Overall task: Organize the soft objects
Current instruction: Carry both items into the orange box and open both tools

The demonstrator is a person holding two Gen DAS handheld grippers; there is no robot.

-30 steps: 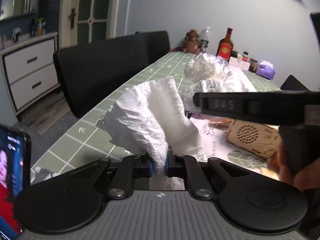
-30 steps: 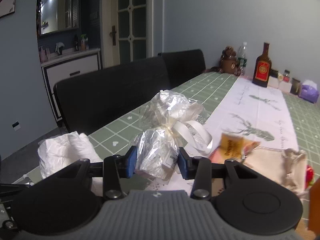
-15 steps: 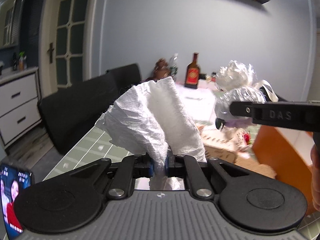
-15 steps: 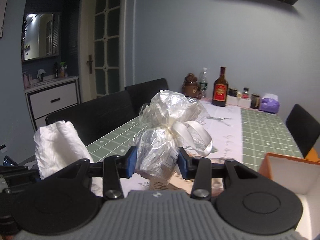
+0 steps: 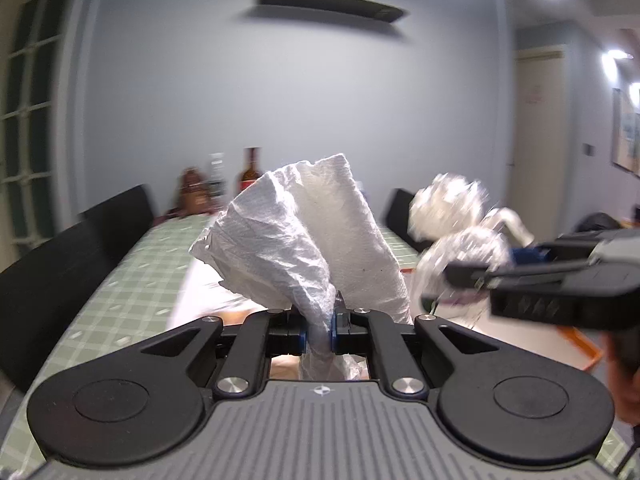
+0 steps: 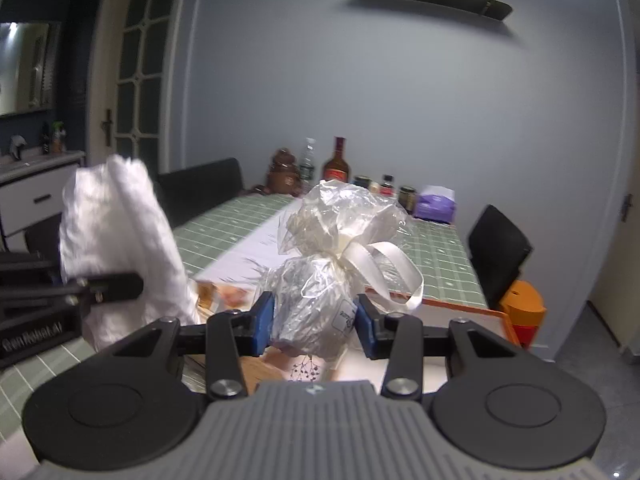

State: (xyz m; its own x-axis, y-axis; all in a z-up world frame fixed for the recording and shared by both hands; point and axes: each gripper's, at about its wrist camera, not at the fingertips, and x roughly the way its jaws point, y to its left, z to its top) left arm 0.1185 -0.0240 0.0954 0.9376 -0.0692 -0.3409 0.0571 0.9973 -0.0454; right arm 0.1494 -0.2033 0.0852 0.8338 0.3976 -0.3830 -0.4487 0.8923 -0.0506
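Note:
My left gripper (image 5: 319, 330) is shut on a crumpled white paper towel (image 5: 304, 240) and holds it up above the green checked table (image 5: 120, 280). My right gripper (image 6: 314, 322) is shut on a clear cellophane gift bag (image 6: 320, 292) tied with a white ribbon (image 6: 384, 264), also held in the air. In the left wrist view the gift bag (image 5: 452, 232) and the right gripper (image 5: 560, 280) show blurred at the right. In the right wrist view the paper towel (image 6: 116, 236) shows at the left. An orange-rimmed white box (image 6: 460, 312) lies just beyond the gift bag.
Black chairs (image 5: 60, 272) line the table's left side, and another chair (image 6: 496, 248) stands at the right. A brown bottle (image 6: 336, 164), a water bottle, small jars and a purple tissue pack (image 6: 436, 202) stand at the table's far end. A white table runner (image 6: 256, 248) runs down the middle.
Both grippers have lifted their objects off the table and swung to the right, toward the orange-rimmed box. Both stay shut on the same things.

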